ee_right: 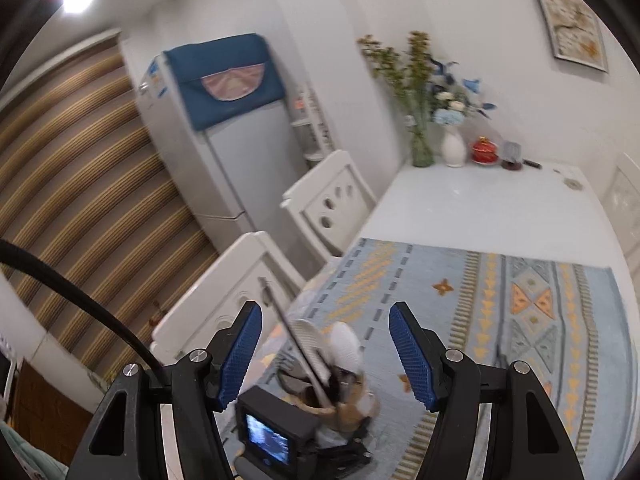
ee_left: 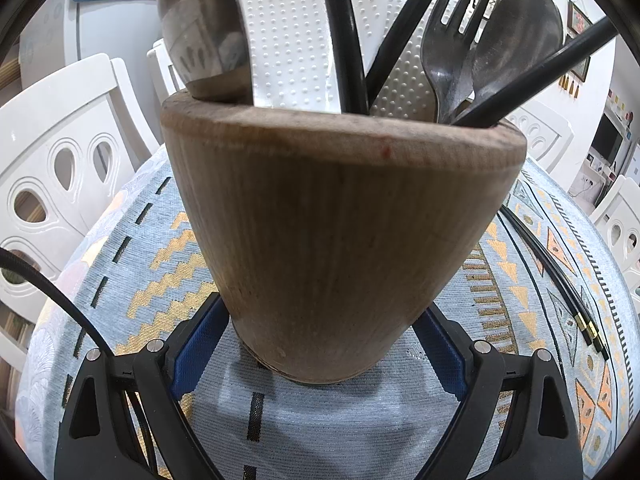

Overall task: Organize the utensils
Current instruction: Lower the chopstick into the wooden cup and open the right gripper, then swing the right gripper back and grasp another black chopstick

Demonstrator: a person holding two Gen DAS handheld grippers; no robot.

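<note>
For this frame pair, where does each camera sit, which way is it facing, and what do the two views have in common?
Left wrist: on the left gripper, angled down at the wooden utensil holder clamped between its blue pads; black fork and spoon stand inside.
Right wrist: on the right gripper, raised above the table, jaws open and empty; it looks down on the left gripper's camera unit.
Shared: the holder with its utensils, the patterned tablecloth, white chairs.

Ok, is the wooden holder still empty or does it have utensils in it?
It has utensils in it: the wooden holder holds a dark fork, a spoon and white spatulas.
</note>
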